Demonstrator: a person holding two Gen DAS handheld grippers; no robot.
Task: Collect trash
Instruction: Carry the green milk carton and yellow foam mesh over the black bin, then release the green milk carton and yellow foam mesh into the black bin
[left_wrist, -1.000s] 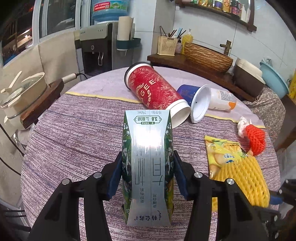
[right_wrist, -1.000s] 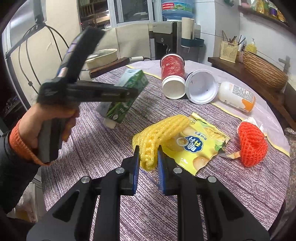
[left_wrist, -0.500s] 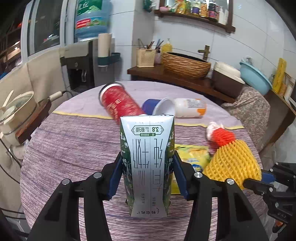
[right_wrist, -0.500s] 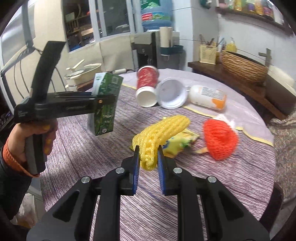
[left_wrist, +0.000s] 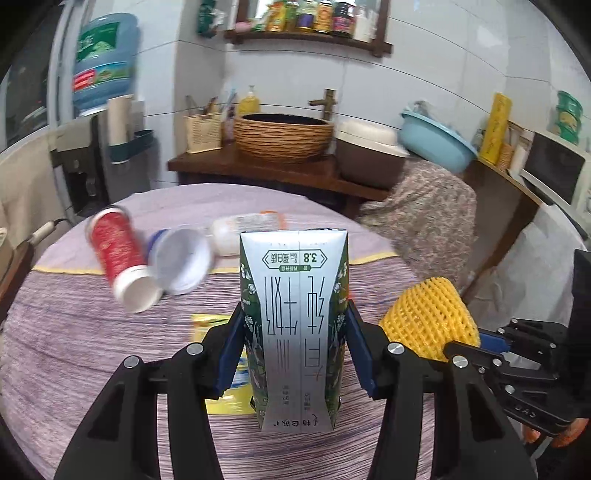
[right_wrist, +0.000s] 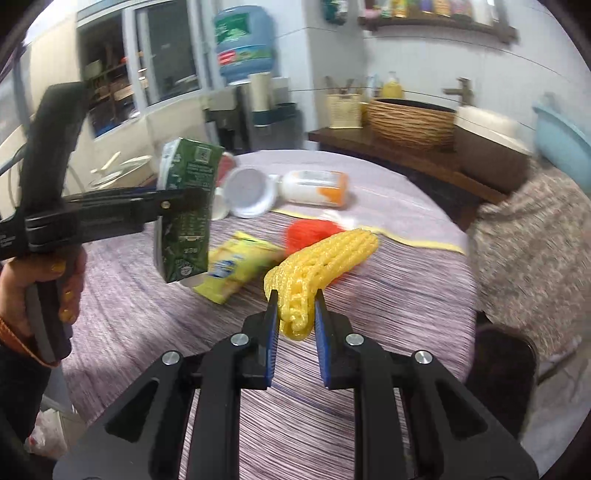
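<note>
Right now both grippers carry trash above the tabletop. The left gripper (left_wrist: 293, 354) is clamped on a green-and-silver carton (left_wrist: 293, 325), its pads pressing the carton's two narrow sides, with the carton upright and its print upside down. The right gripper (right_wrist: 294, 317) is pinched on one end of a yellow foam net (right_wrist: 317, 262), and the rest of the net juts out free beyond the fingers.

Left on the table (right_wrist: 147, 295) are a red cup (left_wrist: 116, 254) on its side, a white lid (left_wrist: 181, 260) just beside it, and a white bottle (right_wrist: 314, 187) lying near the far edge. A yellow wrapper (right_wrist: 236, 266) and an orange net (right_wrist: 310, 232) lie nearer the middle.

The risks come from the grips. The foam net is soft and held only by its tip, so a quick swing could let it slip out. The carton is probably light and thin-walled; a harder squeeze might crush it, and any liquid left inside could drip. The two loads hang near each other, so a careless turn may knock them together. No bin shows in either view.
</note>
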